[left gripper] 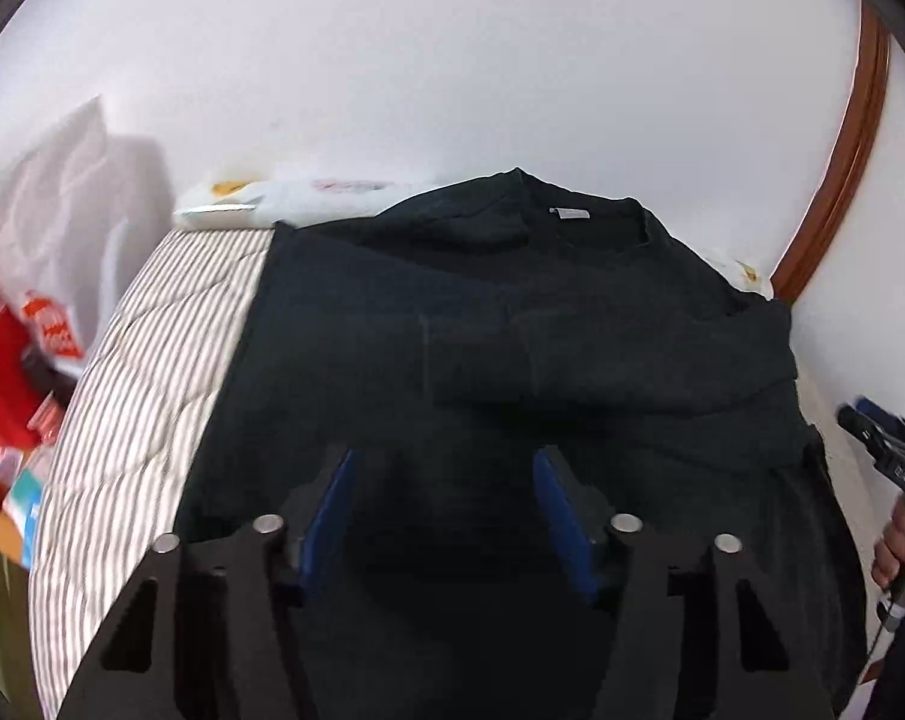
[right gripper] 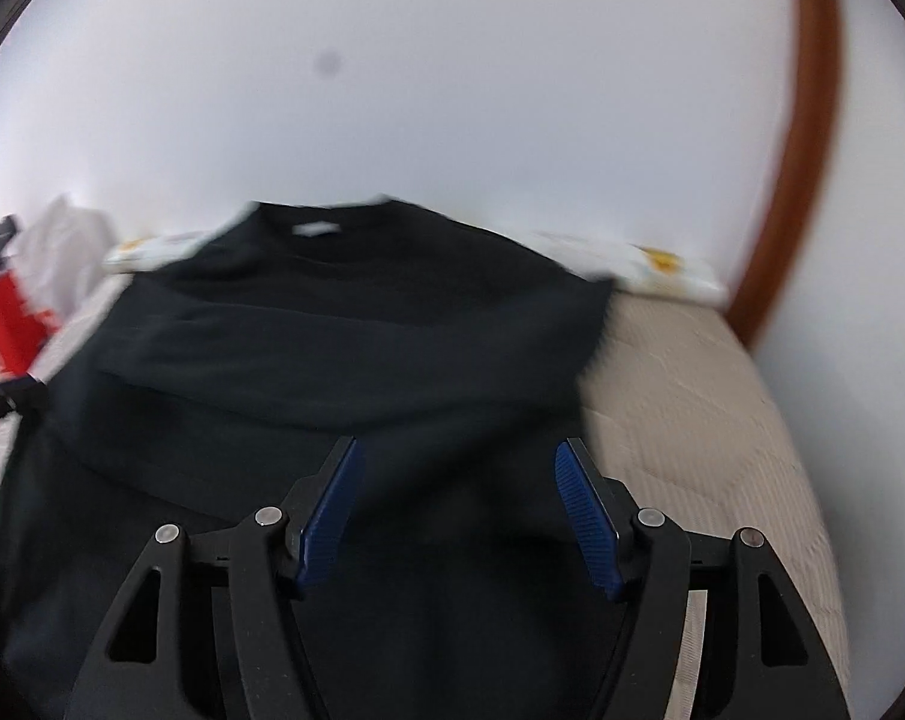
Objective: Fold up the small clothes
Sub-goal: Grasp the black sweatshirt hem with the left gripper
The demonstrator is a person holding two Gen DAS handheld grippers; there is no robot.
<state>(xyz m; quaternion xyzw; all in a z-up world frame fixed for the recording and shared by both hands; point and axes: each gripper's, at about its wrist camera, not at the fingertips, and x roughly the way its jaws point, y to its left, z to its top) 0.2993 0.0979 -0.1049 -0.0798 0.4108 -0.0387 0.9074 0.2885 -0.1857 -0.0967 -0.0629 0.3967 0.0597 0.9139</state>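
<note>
Black shirt (left gripper: 512,330) on striped bedcover (left gripper: 152,360)

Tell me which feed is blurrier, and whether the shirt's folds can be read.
Right wrist view: motion-smeared, shirt edges and label soft, folds vague. Left wrist view: sharper centre, shirt creases faint because the fabric is dark; clutter at left is streaked. Both bend at the rim.

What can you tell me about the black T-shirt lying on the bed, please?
The black T-shirt is a dark, matte, soft knit garment lying flat on the striped bed cover, its collar toward the white wall with a small pale label inside the neckline. Both sleeves appear folded inward across the chest, leaving overlapping layers and soft creases. Its hem end runs toward the cameras. Neither gripper holds it; only the bed touches it.
</note>
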